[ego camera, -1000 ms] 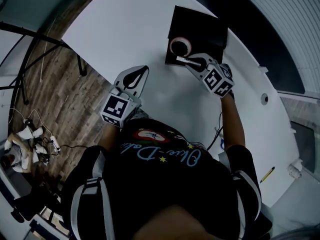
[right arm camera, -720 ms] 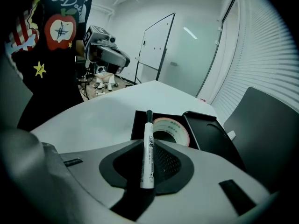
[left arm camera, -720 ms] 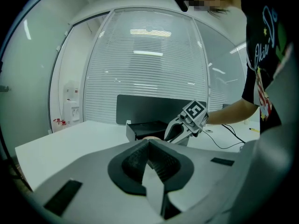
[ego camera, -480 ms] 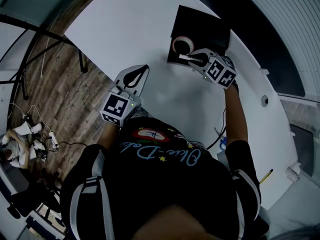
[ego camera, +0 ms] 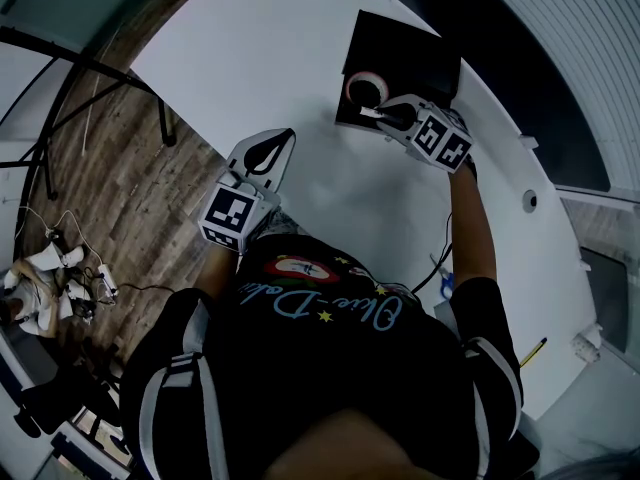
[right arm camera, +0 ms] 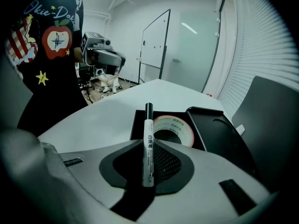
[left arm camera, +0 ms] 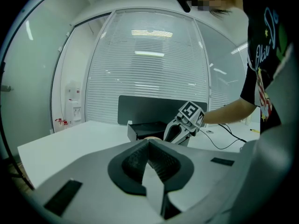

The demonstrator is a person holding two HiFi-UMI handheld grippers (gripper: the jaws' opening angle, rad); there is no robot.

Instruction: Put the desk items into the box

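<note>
Right tongs (ego camera: 385,116) clamping the marker (right arm camera: 148,143) are easing farther over the box (ego camera: 410,58) and its tape roll (right arm camera: 180,124), nearing the drop; left tongs (ego camera: 287,136) idling together, empty

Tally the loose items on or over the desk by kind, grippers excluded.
Marker: 1
Tape roll: 1
Box: 1
Pencil: 1
Total: 4
</note>
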